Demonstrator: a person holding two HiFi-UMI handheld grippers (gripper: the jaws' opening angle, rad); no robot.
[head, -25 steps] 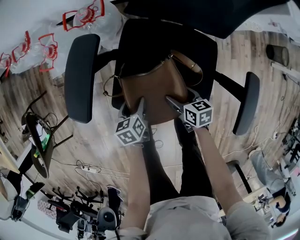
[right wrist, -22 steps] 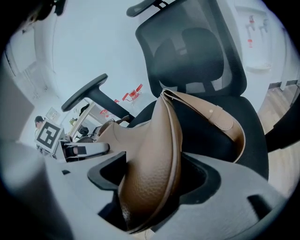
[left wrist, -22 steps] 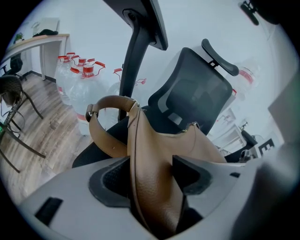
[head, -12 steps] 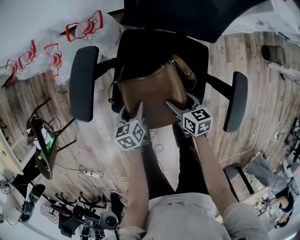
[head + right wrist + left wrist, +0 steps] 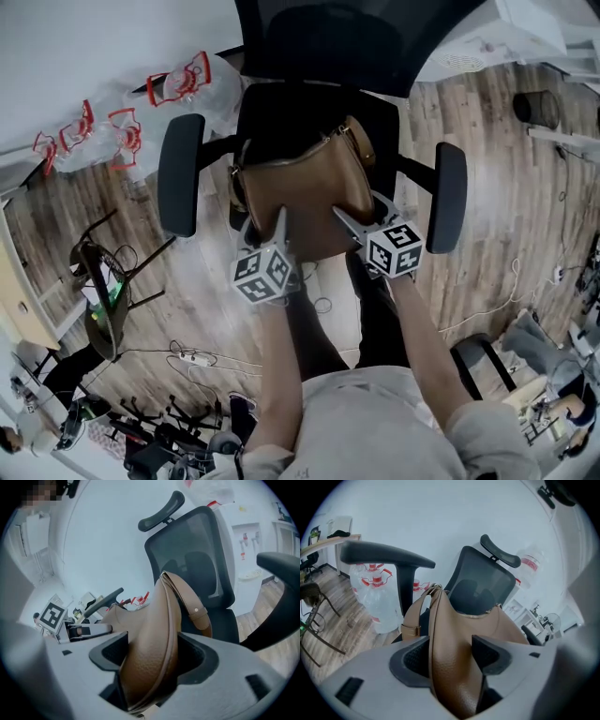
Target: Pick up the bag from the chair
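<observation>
A brown leather bag point(image 5: 305, 192) with a shoulder strap hangs over the seat of a black office chair point(image 5: 281, 108); whether it touches the seat I cannot tell. My left gripper point(image 5: 265, 228) is shut on the bag's near left edge. My right gripper point(image 5: 364, 217) is shut on its near right edge. In the left gripper view the leather bag point(image 5: 454, 663) is pinched between both jaws. The right gripper view shows the bag point(image 5: 152, 653) squeezed the same way, with the strap buckle point(image 5: 197, 611) hanging beside it.
The chair's armrests point(image 5: 180, 187) point(image 5: 447, 197) flank the bag, and the backrest point(image 5: 356, 42) rises behind. Clear water bottles with red handles point(image 5: 183, 80) lie at the wall. A power strip and cables point(image 5: 192, 356) lie on the wooden floor, near a small dark stand point(image 5: 103, 300).
The chair has shrunk in the head view and its armrests have drawn inward, as seen from higher up. Both grippers have kept their hold on the bag.
</observation>
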